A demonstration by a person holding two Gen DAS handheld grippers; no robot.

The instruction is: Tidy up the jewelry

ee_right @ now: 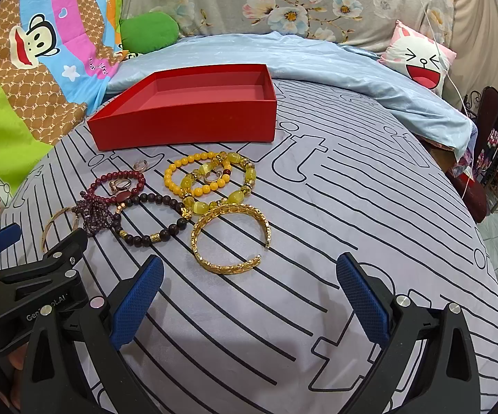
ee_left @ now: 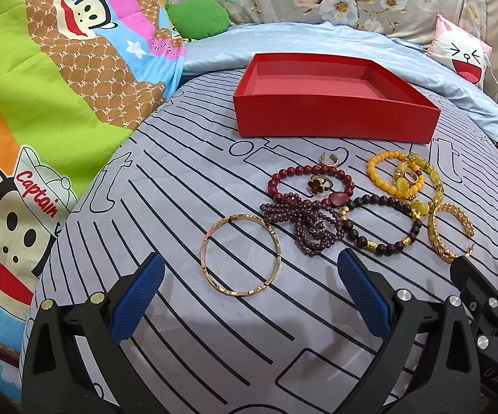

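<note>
An empty red box [ee_left: 331, 117] [ee_right: 187, 127] stands on the striped bedsheet. In front of it lies a cluster of jewelry: a dark red bead bracelet [ee_left: 276, 179], a purple bead strand [ee_left: 304, 220], a dark bracelet with gold beads [ee_left: 380, 245], a yellow bead bracelet [ee_right: 169, 179] and small rings [ee_left: 318, 186]. A thin gold bangle [ee_left: 278, 252] lies just ahead of my open left gripper [ee_left: 249, 276]. A wide gold cuff [ee_right: 207, 220] lies just ahead of my open right gripper [ee_right: 249, 272]. Neither gripper holds anything. The two grippers sit side by side, close together.
A light blue quilt [ee_right: 318, 58] is bunched behind the box. A cartoon-print blanket [ee_left: 42, 86] rises at the left, and a green cushion [ee_left: 197, 17] and a white face pillow [ee_right: 418, 58] lie at the back. The bed's edge drops off at the right [ee_right: 483, 207].
</note>
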